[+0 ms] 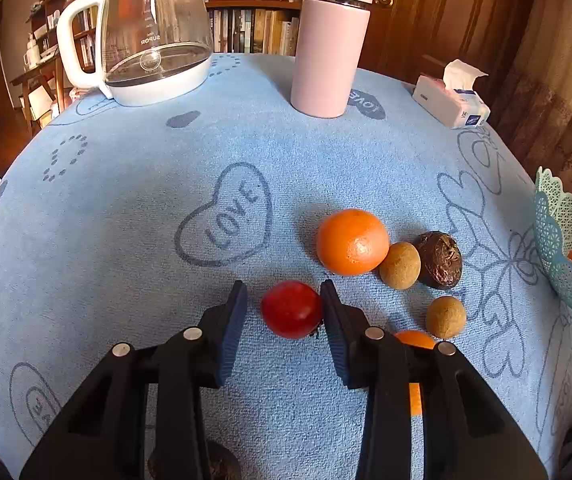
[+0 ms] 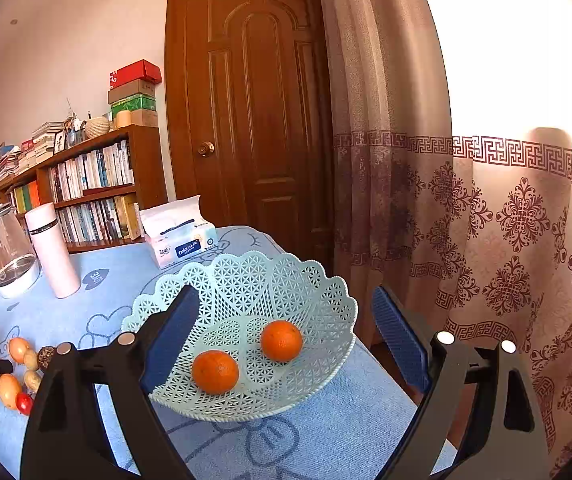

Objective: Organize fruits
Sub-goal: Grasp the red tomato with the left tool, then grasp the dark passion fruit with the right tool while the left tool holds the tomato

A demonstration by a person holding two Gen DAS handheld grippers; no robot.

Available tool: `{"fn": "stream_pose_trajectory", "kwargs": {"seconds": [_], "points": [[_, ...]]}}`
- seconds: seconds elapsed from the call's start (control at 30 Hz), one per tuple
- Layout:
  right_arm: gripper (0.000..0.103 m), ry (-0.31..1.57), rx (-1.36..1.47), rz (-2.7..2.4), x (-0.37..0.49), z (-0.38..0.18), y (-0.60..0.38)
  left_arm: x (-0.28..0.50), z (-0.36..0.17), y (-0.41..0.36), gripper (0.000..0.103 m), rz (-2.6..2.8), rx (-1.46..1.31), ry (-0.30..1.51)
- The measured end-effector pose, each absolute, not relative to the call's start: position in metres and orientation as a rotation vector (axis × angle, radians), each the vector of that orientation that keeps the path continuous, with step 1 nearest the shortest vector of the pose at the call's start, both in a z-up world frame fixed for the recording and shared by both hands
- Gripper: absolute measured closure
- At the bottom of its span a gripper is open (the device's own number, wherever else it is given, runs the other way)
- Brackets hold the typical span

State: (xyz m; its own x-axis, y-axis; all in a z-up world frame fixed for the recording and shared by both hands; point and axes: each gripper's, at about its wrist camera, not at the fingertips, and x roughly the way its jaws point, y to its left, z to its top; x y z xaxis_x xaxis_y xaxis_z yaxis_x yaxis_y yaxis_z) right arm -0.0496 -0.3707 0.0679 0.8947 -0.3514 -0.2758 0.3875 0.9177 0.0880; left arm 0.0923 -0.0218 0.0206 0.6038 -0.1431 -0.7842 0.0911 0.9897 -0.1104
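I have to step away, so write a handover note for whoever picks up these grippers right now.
Left gripper: shut on the small red fruit, which sits on the blue cloth.
Right gripper: open, empty, in front of the basket.
Done: two oranges lie in the basket.
Left: the red fruit, big orange, half-hidden orange, two tan fruits, dark brown fruit.
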Motion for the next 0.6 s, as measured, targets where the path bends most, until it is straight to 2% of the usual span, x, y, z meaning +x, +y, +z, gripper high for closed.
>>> {"fn": "stream_pose_trajectory", "kwargs": {"seconds": [0.23, 0.6], "points": [[0.013, 0.266, 0.117, -0.376, -0.047, 0.067, -0.364, 0.087, 0.025, -0.019, 0.074, -0.14, -0.082, 0.887], [0.013, 0.269, 0.057, -0.393, -0.044, 0.066, -0.352, 0.068, 0.057, -0.006, 0.074, -0.073, -0.093, 0.753]]}}
